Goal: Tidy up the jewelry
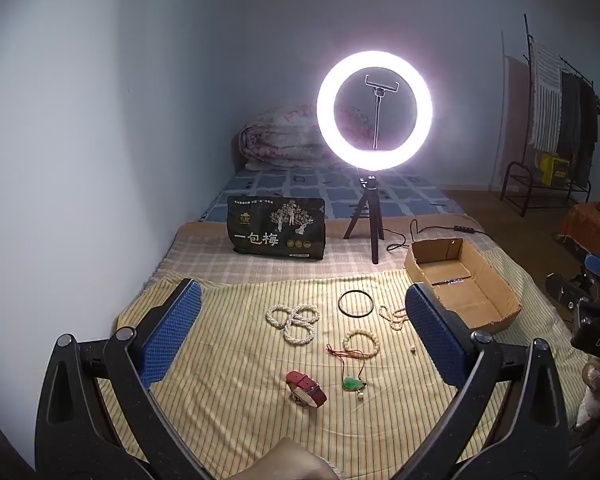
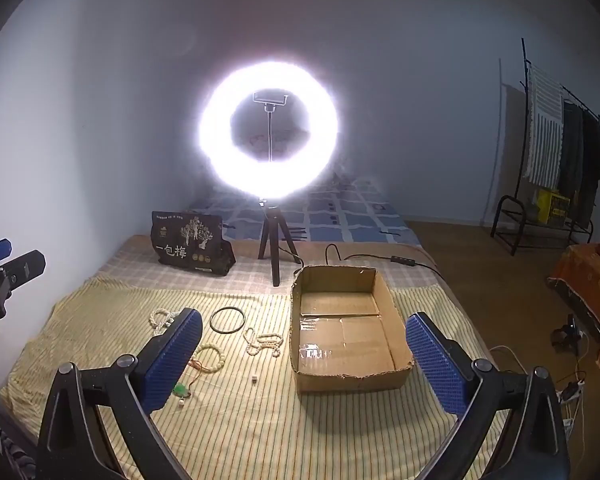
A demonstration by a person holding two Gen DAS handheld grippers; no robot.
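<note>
A bed (image 1: 204, 252) carries it all, under a yellow striped cloth (image 1: 236, 400). On the cloth: a heap of pearl bracelets (image 1: 294, 322), a black ring (image 1: 355, 303) beside them, a tangled pearl strand (image 2: 263, 343), a pale bead bracelet (image 1: 361, 343), a green pendant (image 1: 353, 383) on red cord, a red-strapped watch (image 1: 306, 390). The open cardboard box (image 2: 396, 320) sits to the right. Further back on the checked cover, a dark snack bag (image 1: 276, 229) and the lit ring light (image 1: 374, 110) on its tripod, cable trailing off right
</note>
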